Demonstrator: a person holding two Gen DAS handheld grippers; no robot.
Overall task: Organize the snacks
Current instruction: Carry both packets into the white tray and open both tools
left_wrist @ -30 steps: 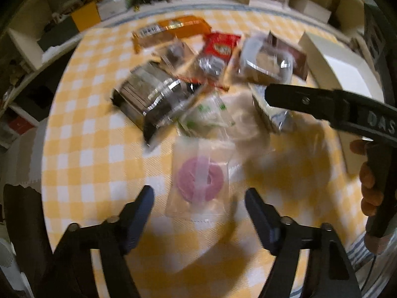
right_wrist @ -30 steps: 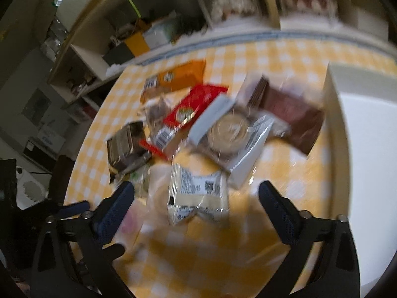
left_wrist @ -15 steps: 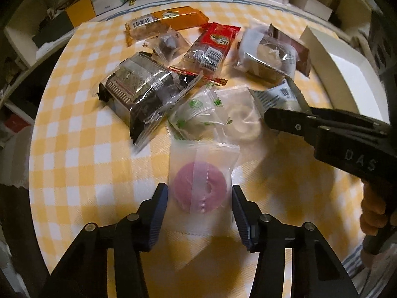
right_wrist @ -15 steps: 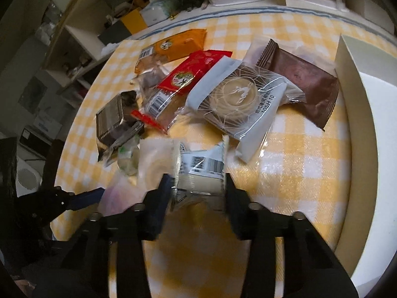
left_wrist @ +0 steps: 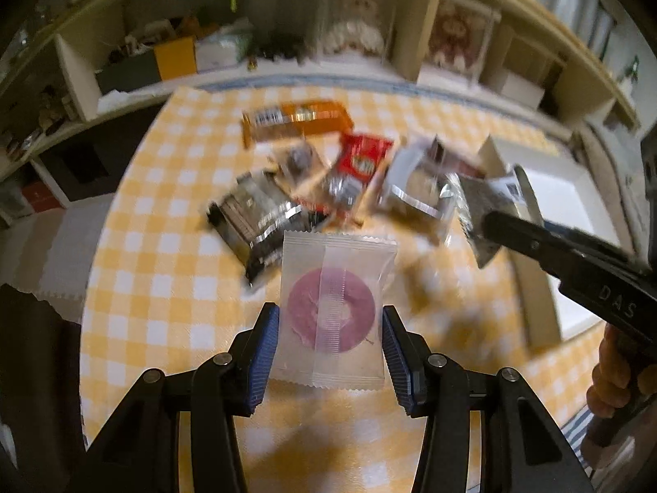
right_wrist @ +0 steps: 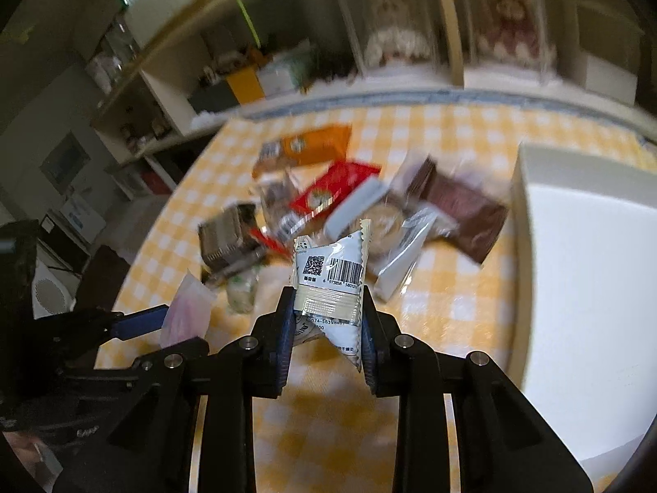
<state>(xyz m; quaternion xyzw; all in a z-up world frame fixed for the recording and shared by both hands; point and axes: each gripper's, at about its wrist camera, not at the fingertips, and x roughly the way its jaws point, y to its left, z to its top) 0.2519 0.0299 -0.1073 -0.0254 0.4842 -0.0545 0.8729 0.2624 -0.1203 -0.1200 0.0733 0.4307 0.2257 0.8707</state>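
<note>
My left gripper is shut on a translucent packet with a pink ring sweet, held up off the yellow checked table. In the right wrist view that pink packet shows at the lower left. My right gripper has its jaws closing, the pads pressing a white packet with a barcode, also lifted off the cloth. This white packet appears at the right of the left wrist view. A white box stands at the table's right side.
A pile of snacks lies mid-table: an orange bar, a red packet, a dark wrapped block, a brown packet, a clear-wrapped round biscuit. Shelves run behind the table. A hand holds the right tool.
Both grippers went from open to shut, the left on the pink ring packet and the right on the white barcode packet. Both then rose from the table with their packets.
</note>
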